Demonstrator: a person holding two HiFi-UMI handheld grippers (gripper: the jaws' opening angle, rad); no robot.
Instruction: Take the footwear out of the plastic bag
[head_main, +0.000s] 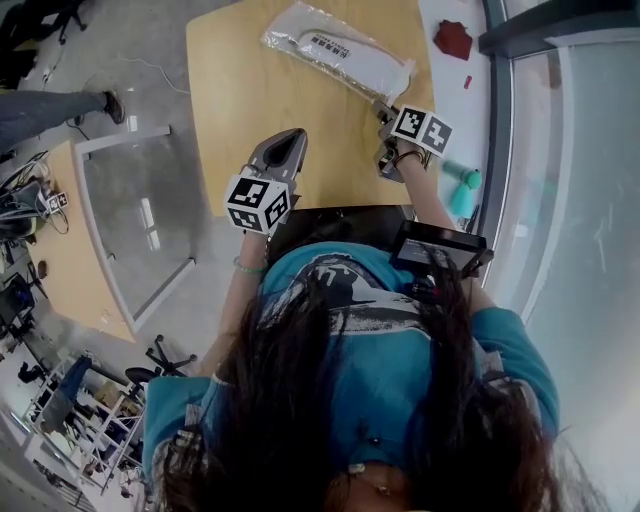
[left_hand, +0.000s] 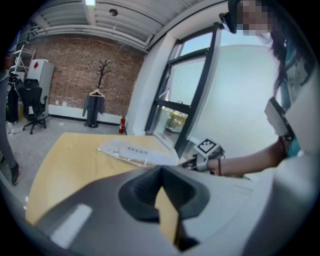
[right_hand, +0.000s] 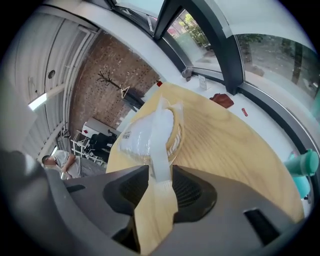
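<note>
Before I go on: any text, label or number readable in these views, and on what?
Plastic bag: one dark printed line, too small to read.
Left marker cube and right marker cube: square patterns only, no words.
Nothing else legible.

The light wooden table (head_main: 250, 90) has rounded corners and stands just beside the window wall on its right. A clear plastic bag (head_main: 335, 50) lies flat on it toward the far right, set aslant. Its narrow tail trails toward the near right edge (something pale with a curved tan rim shows through the film). Black print marks the bag's top face.
</note>
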